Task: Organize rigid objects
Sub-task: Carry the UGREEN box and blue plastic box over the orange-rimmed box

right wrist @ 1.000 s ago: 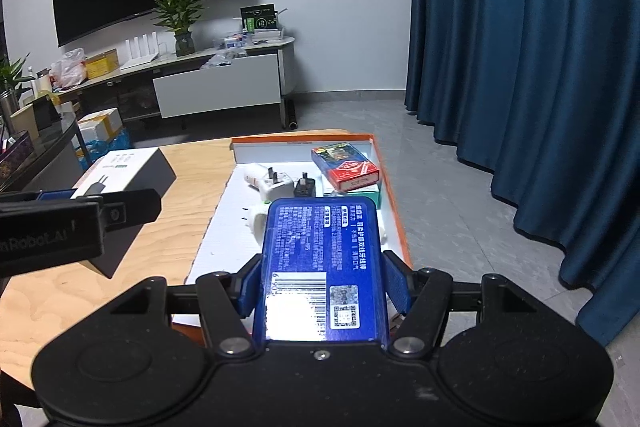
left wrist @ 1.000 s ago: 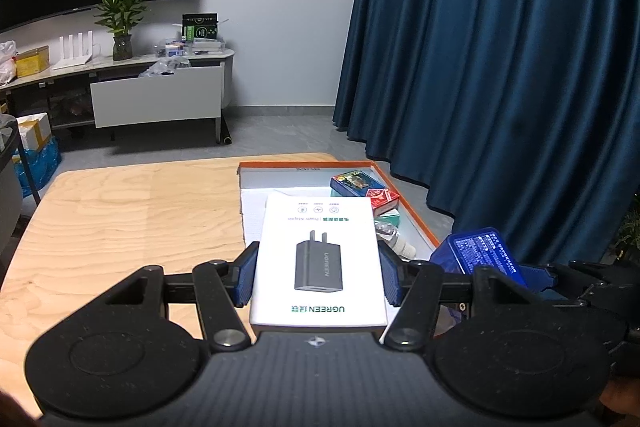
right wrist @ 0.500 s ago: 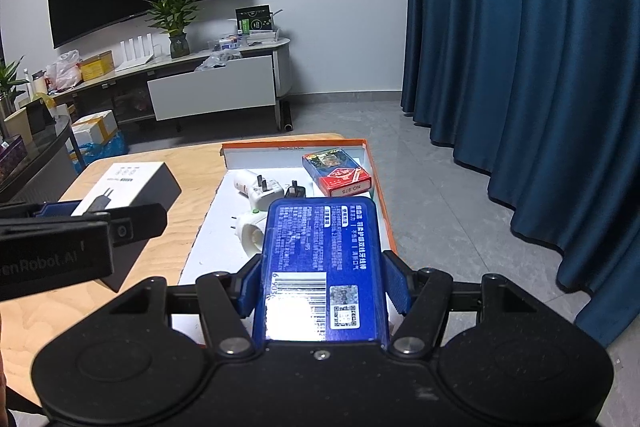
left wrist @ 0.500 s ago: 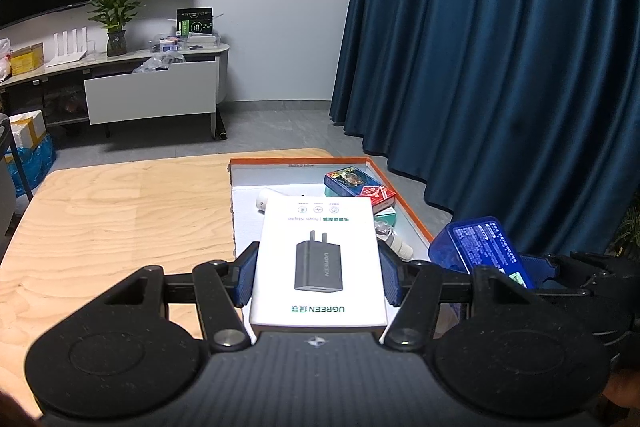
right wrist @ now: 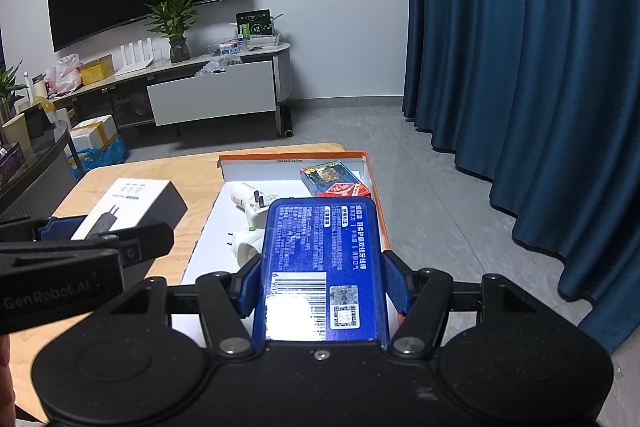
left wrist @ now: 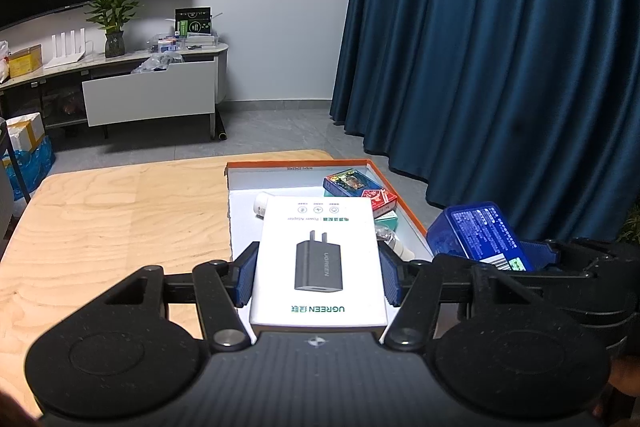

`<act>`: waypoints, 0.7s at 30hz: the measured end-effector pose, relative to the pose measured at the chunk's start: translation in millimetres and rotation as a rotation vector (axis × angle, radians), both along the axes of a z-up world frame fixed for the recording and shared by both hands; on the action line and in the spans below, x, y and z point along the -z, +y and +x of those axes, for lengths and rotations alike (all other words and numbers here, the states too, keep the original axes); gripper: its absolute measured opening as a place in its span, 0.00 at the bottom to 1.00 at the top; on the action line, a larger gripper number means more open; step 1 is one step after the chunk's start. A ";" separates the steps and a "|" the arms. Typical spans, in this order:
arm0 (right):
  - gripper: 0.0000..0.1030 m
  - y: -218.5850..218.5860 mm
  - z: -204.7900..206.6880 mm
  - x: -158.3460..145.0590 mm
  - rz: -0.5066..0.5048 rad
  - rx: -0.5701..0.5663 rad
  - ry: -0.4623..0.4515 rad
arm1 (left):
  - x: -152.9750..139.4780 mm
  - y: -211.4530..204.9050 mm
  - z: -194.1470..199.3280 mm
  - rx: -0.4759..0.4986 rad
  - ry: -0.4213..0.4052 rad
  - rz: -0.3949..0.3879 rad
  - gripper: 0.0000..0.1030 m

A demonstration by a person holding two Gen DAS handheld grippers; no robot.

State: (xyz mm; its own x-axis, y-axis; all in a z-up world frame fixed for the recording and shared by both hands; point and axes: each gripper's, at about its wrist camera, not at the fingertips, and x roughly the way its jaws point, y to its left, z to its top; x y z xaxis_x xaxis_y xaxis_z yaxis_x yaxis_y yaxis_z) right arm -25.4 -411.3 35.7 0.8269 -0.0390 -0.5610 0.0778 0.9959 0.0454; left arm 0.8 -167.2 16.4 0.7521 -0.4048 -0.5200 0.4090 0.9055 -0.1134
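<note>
My left gripper (left wrist: 318,275) is shut on a white UGREEN charger box (left wrist: 318,227), its blue pads pressing both long sides. It hangs above the near edge of an orange-rimmed tray (left wrist: 296,165). My right gripper (right wrist: 323,279) is shut on a blue printed box (right wrist: 320,251) with a barcode, held over the tray's (right wrist: 292,159) right half. From the left wrist view the blue box (left wrist: 476,233) shows at the right. The right wrist view has the white charger box (right wrist: 132,201) at the left.
In the tray lie white plug adapters (right wrist: 252,201), a blue card pack (right wrist: 326,177) and a red one (right wrist: 346,190). The wooden table (left wrist: 120,219) spreads out to the left. Blue curtains (left wrist: 500,67) hang at the right, with a TV cabinet (right wrist: 212,95) far behind.
Both views have drifted slightly, and the tray sits a little farther off in the right wrist view than a second ago. Both grips are unchanged.
</note>
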 end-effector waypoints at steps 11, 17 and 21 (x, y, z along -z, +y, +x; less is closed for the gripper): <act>0.72 -2.1 12.2 -4.6 -0.003 0.000 -0.003 | 0.5 -1.5 6.5 0.005 0.008 0.007 0.58; 0.72 -5.4 20.7 -2.4 -0.001 0.000 0.003 | 3.8 -2.2 11.3 0.007 0.016 0.007 0.58; 0.72 -6.3 26.7 0.0 0.001 -0.004 0.011 | 4.8 -2.2 15.4 0.007 0.021 0.008 0.58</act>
State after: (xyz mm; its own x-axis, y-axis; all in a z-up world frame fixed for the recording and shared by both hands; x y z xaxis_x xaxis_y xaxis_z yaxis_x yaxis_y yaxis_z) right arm 1.3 -417.6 35.7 0.8210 -0.0350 -0.5699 0.0742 0.9962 0.0458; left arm 16.2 -169.4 11.6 0.7380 -0.4059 -0.5390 0.4130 0.9034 -0.1149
